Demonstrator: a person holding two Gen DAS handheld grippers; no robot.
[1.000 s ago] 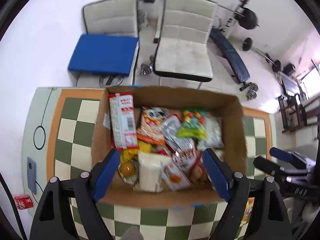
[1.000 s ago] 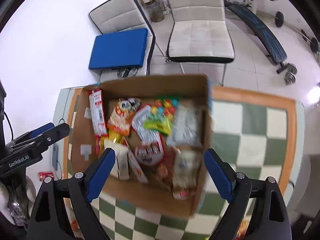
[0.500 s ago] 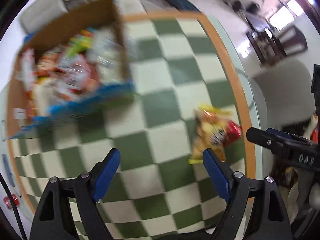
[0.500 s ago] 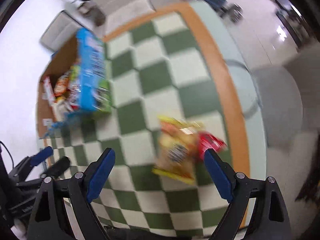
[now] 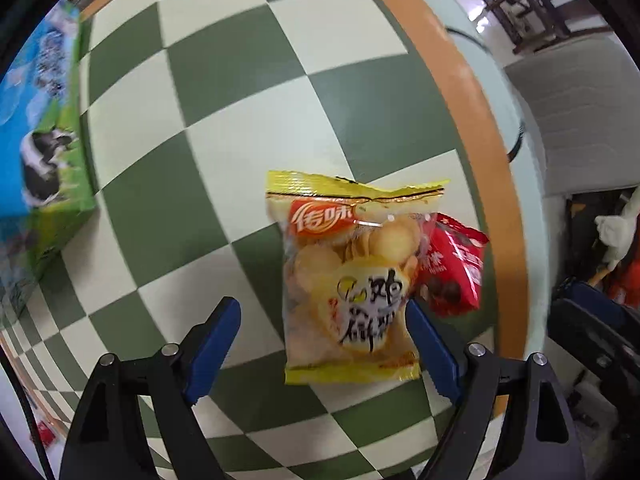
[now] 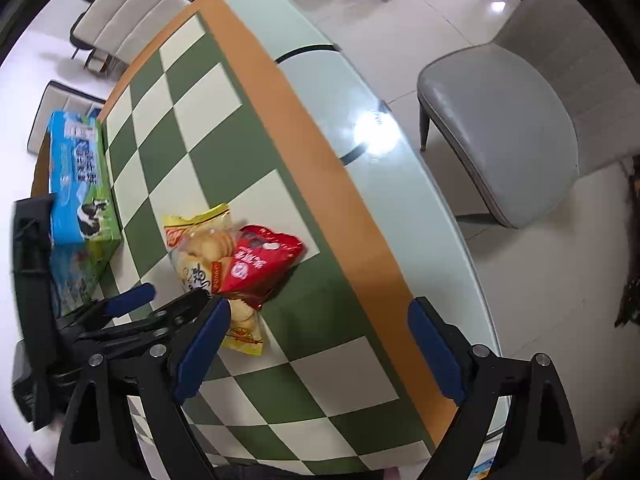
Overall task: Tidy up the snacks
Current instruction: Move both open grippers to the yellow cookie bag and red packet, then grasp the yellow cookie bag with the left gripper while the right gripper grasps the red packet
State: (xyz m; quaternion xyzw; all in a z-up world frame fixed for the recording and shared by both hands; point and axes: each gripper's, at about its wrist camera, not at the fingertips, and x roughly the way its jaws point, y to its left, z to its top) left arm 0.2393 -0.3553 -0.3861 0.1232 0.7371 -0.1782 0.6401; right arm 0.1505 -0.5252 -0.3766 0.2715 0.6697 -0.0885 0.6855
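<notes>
Both my tools have swung off the open box and down over the checkered surface (image 5: 168, 184). Left tool (image 5: 324, 340) hangs jaws apart over the yellow biscuit bag (image 5: 352, 280), holding nothing; right tool (image 6: 320, 340) is apart and empty too. One yellow bag, one red packet (image 5: 454, 268) tucked at its 3 o'clock, one box (image 6: 80, 184). Light, crinkly, slippery, breakable contents: I'd pinch the bag's middle gently.

Glossy crinkled yellow plastic biscuit bag (image 5: 348, 280) and shiny red foil snack pouch (image 6: 260, 264) sit on the smooth, glassy green-checked tabletop (image 6: 248, 128); lower right, padded grey leather-look chair (image 6: 504, 128).
</notes>
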